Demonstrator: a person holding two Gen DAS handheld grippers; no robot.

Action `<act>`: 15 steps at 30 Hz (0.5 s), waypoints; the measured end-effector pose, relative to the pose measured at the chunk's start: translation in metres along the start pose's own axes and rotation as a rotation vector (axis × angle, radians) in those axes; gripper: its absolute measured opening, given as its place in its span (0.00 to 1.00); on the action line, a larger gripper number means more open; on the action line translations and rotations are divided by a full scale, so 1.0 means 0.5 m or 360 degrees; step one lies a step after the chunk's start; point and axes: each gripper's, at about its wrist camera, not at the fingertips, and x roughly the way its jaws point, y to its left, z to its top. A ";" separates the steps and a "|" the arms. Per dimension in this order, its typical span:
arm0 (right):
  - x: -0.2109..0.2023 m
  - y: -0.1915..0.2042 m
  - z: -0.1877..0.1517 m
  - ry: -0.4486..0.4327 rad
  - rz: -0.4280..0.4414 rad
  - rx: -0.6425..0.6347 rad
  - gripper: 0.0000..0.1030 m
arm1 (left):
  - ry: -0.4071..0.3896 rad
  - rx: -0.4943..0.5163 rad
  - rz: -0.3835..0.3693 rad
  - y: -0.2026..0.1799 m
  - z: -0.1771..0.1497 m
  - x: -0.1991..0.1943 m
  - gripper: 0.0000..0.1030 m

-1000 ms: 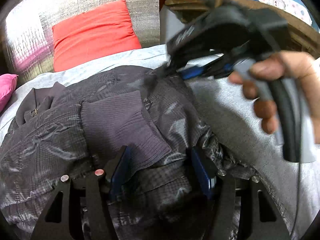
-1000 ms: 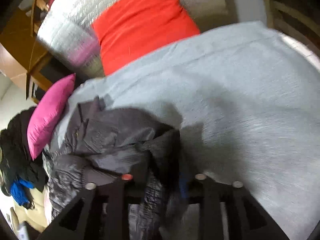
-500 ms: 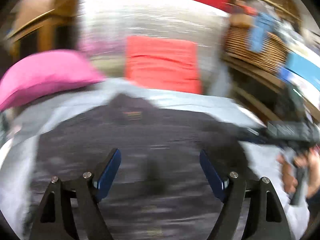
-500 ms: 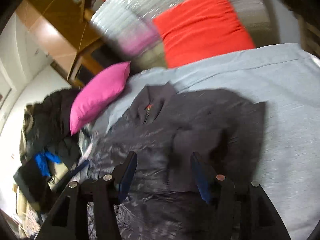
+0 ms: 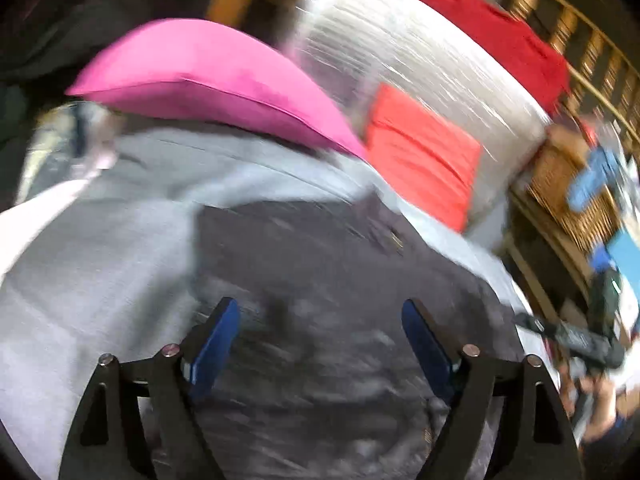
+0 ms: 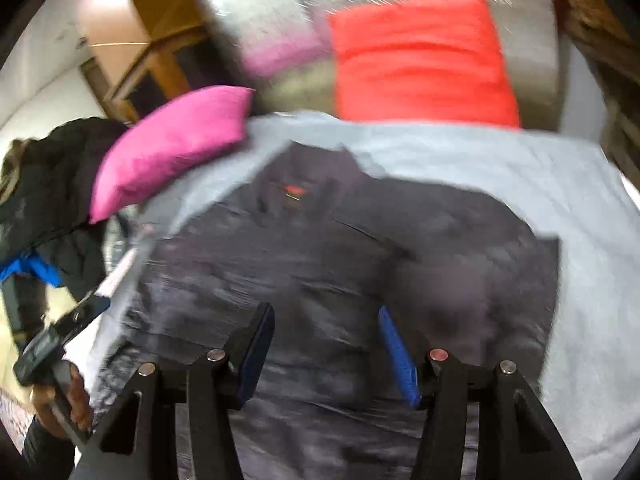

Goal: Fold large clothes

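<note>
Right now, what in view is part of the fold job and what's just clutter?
Job:
- dark grey quilted jacket, spread on the light grey bed sheet
- left tool, open, jaws have just been opening, nothing between them
- right tool, open above the jacket

Lying about:
- magenta pillow
- orange-red cushion
- silver-grey bolster
- dark clothes heap

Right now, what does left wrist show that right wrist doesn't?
Left wrist only: wicker basket, red cloth atop the silver cushion, right gripper at frame edge. Right wrist only: dark clothes pile, left gripper. Both: dark jacket flat on the grey bed sheet, pink pillow, orange pillow; both jaws open, nothing held.
</note>
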 end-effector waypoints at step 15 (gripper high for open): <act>0.104 0.108 -0.054 0.0139 -0.0195 -0.0192 0.57 | 0.0378 -0.0286 0.0017 0.165 -0.043 0.079 0.56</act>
